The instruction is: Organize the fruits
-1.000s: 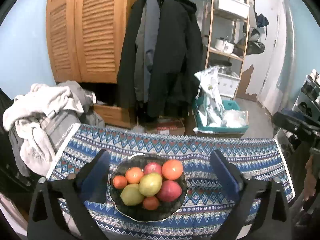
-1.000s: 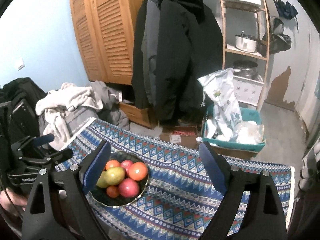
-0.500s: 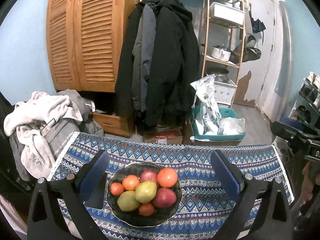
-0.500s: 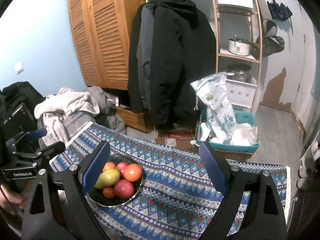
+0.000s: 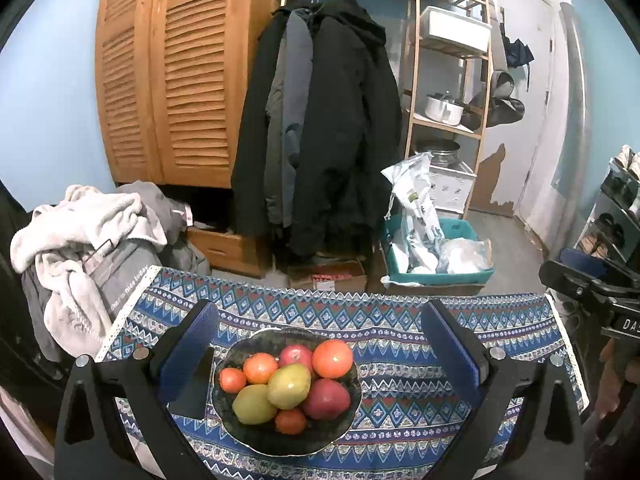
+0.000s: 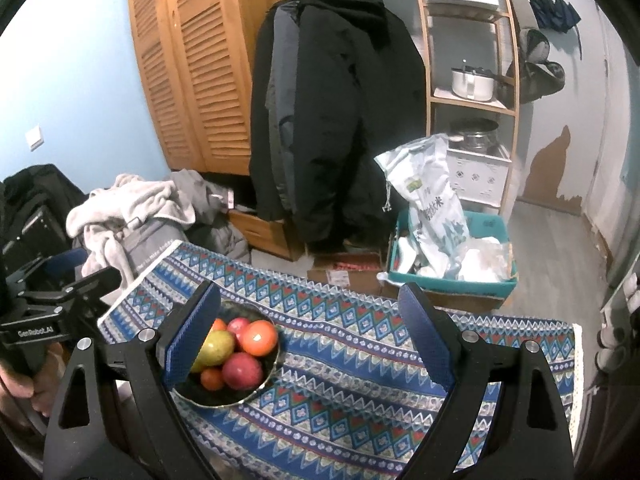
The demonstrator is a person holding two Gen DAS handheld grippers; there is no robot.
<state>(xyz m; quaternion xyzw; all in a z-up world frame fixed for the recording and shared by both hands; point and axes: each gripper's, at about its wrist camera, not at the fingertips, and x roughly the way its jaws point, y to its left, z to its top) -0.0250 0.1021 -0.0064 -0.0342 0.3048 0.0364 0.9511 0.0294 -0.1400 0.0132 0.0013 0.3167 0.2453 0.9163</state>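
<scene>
- Left wrist view: the left gripper [image 5: 320, 344], black with blue pads, has its jaws spread wide and grips nothing. Between and below its fingers, a dark round bowl [image 5: 340, 432] sits on the blue patterned tablecloth [image 5: 400, 320]. It holds a pile of fruit: two yellow-green mangoes [image 5: 289, 385], red apples [image 5: 326, 399] and orange tomatoes [image 5: 332, 358].
- Right wrist view: the right gripper [image 6: 308, 330] is likewise wide open and empty. The bowl [image 6: 224, 398] lies partly behind its left finger, near the cloth's left end.
</scene>
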